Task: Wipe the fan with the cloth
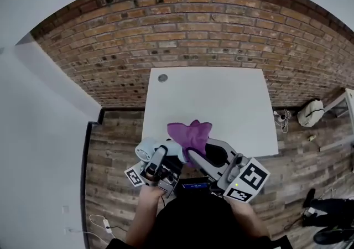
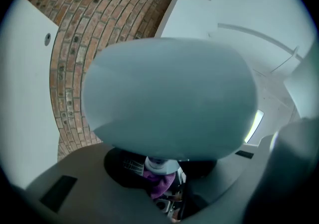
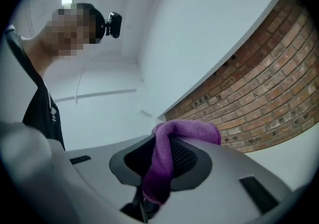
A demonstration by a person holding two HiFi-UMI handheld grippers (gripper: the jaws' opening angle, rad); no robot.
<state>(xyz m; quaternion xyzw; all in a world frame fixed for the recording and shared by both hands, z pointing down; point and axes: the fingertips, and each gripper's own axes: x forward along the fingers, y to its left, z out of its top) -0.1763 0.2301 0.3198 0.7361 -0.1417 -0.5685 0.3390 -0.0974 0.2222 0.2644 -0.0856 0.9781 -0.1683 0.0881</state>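
Head view, over the near edge of the counter: clamps fan in left tool, jaws wide on its rounded shell; pinches cloth in right tool. Probably light, rigid, smooth plastic, so slip-prone: hold across the shell. Soft, limp cloth: pinch a bunched fold.

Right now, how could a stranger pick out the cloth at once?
Find the near edge of the white table. There the right tool pinches the cloth, beside the pale fan in the left tool. It is the only purple thing.
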